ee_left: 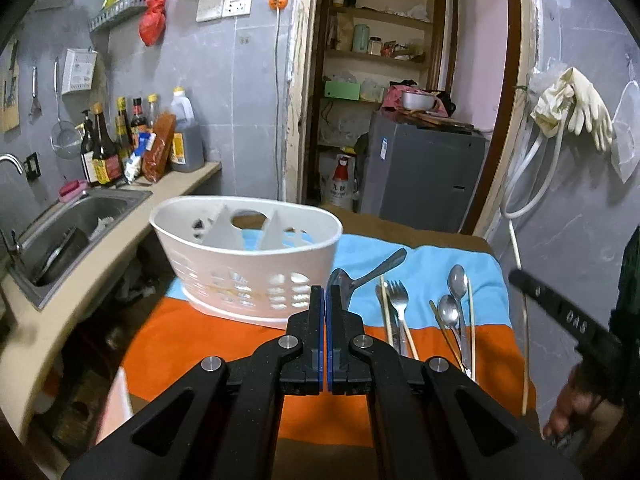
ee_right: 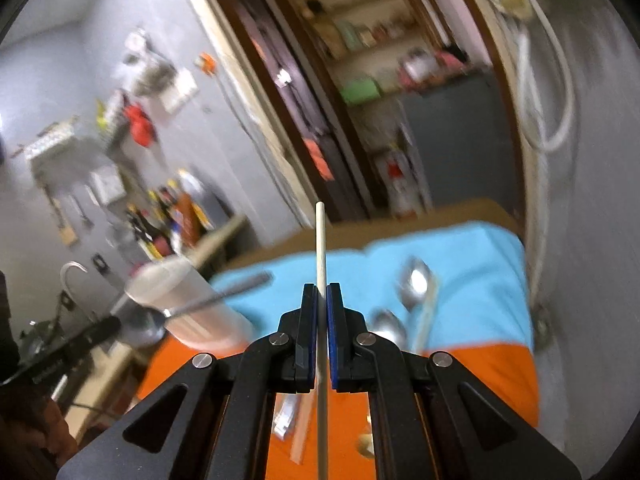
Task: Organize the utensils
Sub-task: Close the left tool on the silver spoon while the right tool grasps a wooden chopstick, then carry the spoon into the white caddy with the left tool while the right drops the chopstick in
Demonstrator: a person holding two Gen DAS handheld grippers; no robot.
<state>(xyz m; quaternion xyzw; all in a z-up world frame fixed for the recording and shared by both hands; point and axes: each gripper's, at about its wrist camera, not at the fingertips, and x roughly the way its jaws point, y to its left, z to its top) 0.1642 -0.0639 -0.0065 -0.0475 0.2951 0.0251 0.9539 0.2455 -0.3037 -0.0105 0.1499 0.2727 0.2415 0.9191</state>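
Left wrist view: left gripper (ee_left: 325, 294) clamped on spoon (ee_left: 370, 270), handle pointing up-right, just right of white basket (ee_left: 248, 256). Fork (ee_left: 398, 300), two spoons (ee_left: 454, 296), chopsticks (ee_left: 404, 328) lie on cloth (ee_left: 200, 332) right of basket.

Right wrist view: right gripper (ee_right: 322, 294) clamped on chopstick (ee_right: 321, 248), upright; blurred basket (ee_right: 188, 300) to its left.

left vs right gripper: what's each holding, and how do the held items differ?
The left gripper is shut on a metal spoon; the right gripper is shut on a pale chopstick.
The spoon is gripped at its bowl, handle slanting up and right; the chopstick is gripped along its shaft and runs straight through the jaws.
The spoon is shiny and curved; the chopstick is matt, thin and straight.
Shared: both are lifted off the cloth, near the white basket.
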